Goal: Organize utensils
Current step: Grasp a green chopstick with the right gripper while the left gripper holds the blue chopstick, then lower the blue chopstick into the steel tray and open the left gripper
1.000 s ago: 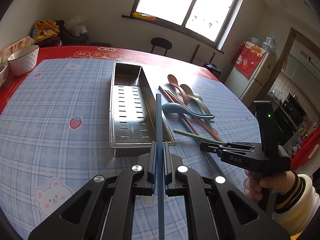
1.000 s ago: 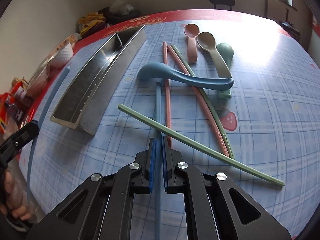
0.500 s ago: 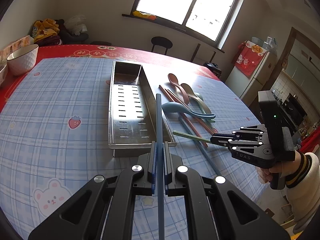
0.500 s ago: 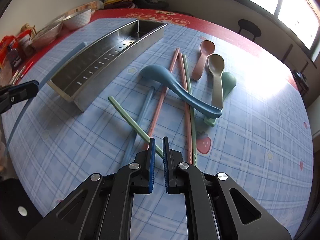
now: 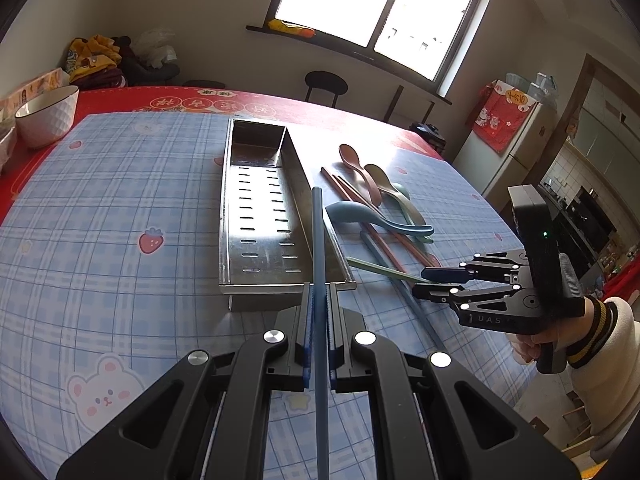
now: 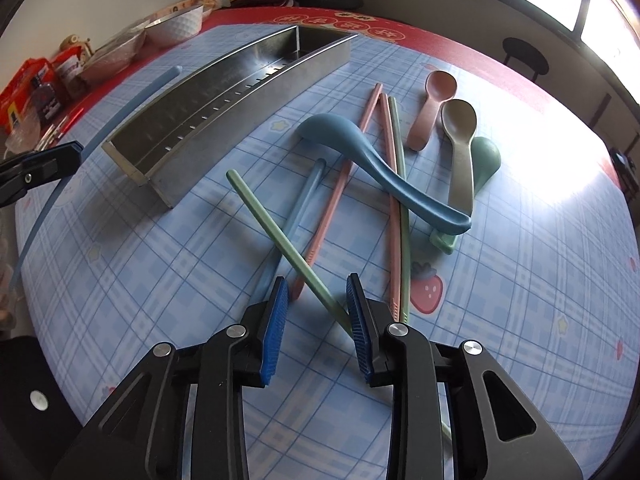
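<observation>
My left gripper [image 5: 319,292] is shut on a blue chopstick [image 5: 317,236] that points over the near right edge of the steel utensil tray [image 5: 256,216]. My right gripper [image 6: 316,300] is open, low over the table, its jaws either side of a green chopstick [image 6: 280,236]. A second blue chopstick [image 6: 296,216] lies under the green one. A blue ladle spoon [image 6: 372,160], two pink chopsticks [image 6: 352,168], another green chopstick [image 6: 402,200] and pink [image 6: 436,96], tan [image 6: 460,132] and green [image 6: 486,156] spoons lie beyond. The right gripper also shows in the left wrist view [image 5: 424,282].
A white bowl [image 5: 46,114] stands at the table's far left edge, with snack packets [image 6: 36,88] and a glass dish [image 6: 116,52] near it. A stool [image 5: 325,82] and a fridge [image 5: 508,144] stand beyond the table.
My right gripper has let go of the second blue chopstick, pulled back, turned and opened over the green chopstick. My left gripper has kept still with its chopstick.
</observation>
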Demonstrator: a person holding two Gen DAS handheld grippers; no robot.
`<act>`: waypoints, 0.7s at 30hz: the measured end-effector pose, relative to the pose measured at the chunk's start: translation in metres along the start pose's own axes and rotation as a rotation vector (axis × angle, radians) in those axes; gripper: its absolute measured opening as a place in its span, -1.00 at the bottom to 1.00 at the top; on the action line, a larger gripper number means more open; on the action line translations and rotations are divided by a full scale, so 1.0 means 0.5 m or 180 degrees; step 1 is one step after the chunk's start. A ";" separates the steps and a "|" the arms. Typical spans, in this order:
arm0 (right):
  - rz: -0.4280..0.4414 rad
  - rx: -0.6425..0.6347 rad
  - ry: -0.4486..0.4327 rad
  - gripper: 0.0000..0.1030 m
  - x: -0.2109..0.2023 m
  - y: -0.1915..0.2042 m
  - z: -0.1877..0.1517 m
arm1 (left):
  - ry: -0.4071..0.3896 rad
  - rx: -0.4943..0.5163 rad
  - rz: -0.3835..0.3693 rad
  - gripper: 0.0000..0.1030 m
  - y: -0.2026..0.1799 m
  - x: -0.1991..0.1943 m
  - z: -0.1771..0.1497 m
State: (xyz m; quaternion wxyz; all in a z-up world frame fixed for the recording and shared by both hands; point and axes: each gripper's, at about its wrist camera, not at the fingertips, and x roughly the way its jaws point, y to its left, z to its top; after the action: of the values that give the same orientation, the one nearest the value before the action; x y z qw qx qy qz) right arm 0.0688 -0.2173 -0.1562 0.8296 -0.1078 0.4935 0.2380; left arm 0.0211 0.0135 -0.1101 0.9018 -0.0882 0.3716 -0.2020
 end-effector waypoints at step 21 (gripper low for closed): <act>0.0653 0.0999 -0.0682 -0.88 -0.057 -0.025 -0.015 | 0.0029 -0.0093 -0.0010 -0.89 0.015 0.008 0.021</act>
State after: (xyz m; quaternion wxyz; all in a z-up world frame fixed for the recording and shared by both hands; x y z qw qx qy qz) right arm 0.0579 -0.2394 -0.1361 0.8553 0.0994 0.4419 0.2515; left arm 0.0335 0.0188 -0.1074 0.8985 -0.1011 0.3785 -0.1983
